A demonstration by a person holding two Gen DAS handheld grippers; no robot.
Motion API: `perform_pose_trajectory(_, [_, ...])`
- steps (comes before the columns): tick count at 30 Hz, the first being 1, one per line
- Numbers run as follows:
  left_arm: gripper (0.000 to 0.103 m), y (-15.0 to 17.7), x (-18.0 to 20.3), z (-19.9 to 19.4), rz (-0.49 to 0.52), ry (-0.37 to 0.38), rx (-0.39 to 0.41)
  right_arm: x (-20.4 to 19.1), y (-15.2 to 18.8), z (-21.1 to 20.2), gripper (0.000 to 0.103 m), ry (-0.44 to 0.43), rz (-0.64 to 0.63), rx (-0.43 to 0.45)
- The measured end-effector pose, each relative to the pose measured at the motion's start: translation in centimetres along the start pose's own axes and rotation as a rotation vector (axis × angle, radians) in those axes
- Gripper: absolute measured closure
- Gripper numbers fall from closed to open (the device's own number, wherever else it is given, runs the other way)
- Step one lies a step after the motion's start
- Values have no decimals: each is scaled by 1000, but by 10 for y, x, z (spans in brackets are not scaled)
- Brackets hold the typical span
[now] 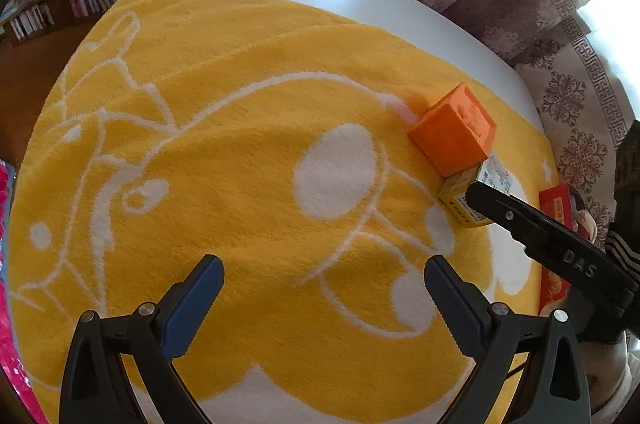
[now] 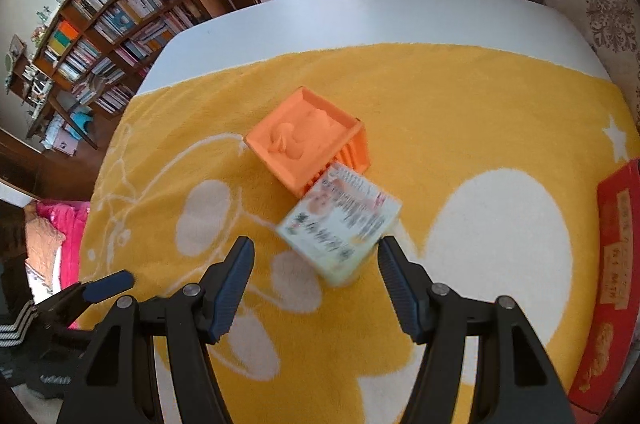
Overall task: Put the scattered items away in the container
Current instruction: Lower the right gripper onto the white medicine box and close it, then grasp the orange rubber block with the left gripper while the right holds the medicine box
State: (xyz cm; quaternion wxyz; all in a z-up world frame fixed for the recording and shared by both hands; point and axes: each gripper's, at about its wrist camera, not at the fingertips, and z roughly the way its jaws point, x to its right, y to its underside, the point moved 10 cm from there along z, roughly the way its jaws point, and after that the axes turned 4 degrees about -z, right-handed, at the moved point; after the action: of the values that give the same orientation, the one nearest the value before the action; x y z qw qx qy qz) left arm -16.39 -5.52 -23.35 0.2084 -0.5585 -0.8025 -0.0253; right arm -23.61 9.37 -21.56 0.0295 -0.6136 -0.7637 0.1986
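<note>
A big yellow blanket (image 2: 420, 112) with white shapes covers the white counter (image 2: 360, 12). On it sits an orange cube (image 2: 308, 144) with a raised picture on its top face. A small paper box (image 2: 340, 220) with a printed picture lies right against the cube, touching one of its sides. The right gripper (image 2: 316, 260) points down at the paper box, and its two blue fingers stand apart with nothing pinched; the box sits just past the tips, close to the right-hand one. The left gripper (image 1: 324, 280) has its fingers wide apart over bare blanket, holding nothing, well away from the cube. A red box (image 2: 612, 264) lies at the right edge of the blanket; it may be the container, but I cannot tell if it is open. The paper box looks light and a bit squashy, so a soft squeeze on two flat sides should do. It could slide on the fluffy blanket or bump the cube. The cube looks light too but stiff and smooth, with ribs on one side, and it is best pinched on two plain flat sides.
</note>
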Motion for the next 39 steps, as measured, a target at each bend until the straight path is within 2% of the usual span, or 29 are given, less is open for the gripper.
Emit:
perform_pose_trajectory(7, [1,-13,6,5,36,-2,22,16,-1,9,35,50,24,-16])
perform_pose_trajectory(14, [1,-21,34,13,109,25,39,44,1,-4,45,89,51,7])
perform_pose_trajectory(18, [1,-20,63,19,175,40,71,59,9,-15,45,111,58,20])
perform_pose_trajectory(22, [1,-15,95,28,282,45,97,73,20,-23,45,108,85,16])
perform_pose_trajectory(26, [1,-19,121,40,374,30,105,82,31,-29,45,104,105,16])
perform_pose_trajectory(33, [1,-37,133,61,459,-13,70,89,41,-31,45,95,120,4])
perform_pose_trajectory(37, [1,-40,134,72,480,-27,46,93,52,-19,46,99,131,-43])
perform_pose_trajectory(39, [1,-41,134,79,482,-40,33,94,52,-20,46,100,122,-36])
